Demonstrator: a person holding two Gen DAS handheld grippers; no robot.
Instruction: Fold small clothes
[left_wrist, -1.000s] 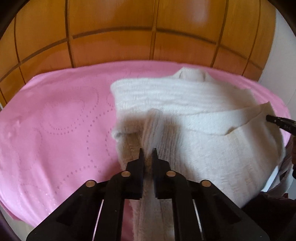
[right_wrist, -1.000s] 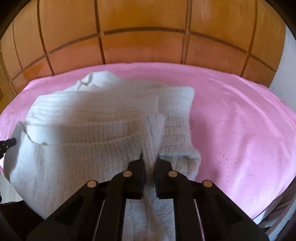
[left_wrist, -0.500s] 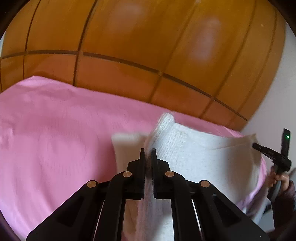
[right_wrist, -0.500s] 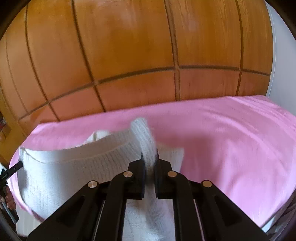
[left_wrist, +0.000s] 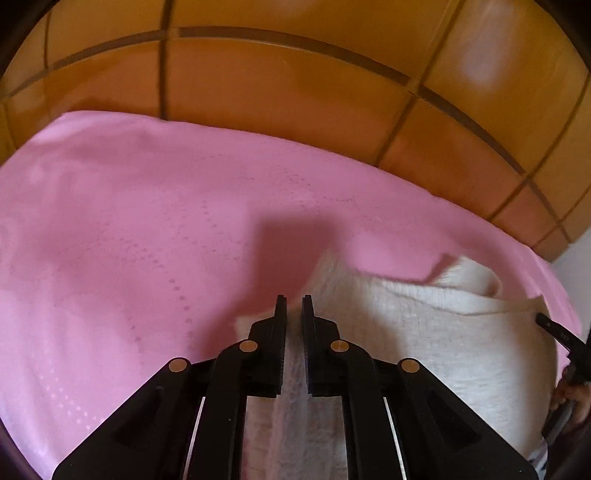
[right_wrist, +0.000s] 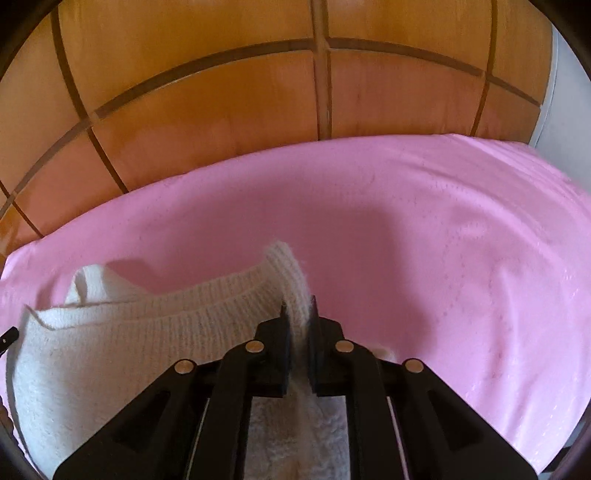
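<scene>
Each hand-held gripper pinches one corner of the white knit sweater (right_wrist: 122, 354): the left hand-held gripper (left_wrist: 293, 308) and the right hand-held gripper (right_wrist: 297, 310) are both clamped on fabric, holding its edge taut above the pink bed (right_wrist: 424, 229), probably to lay the fold evenly.

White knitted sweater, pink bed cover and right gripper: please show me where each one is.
White knitted sweater (right_wrist: 122, 343): right wrist view, on its ribbed edge.
Pink bed cover (right_wrist: 443, 236): right wrist view, bare area.
Right gripper (right_wrist: 297, 310): right wrist view, between fingertips.
</scene>
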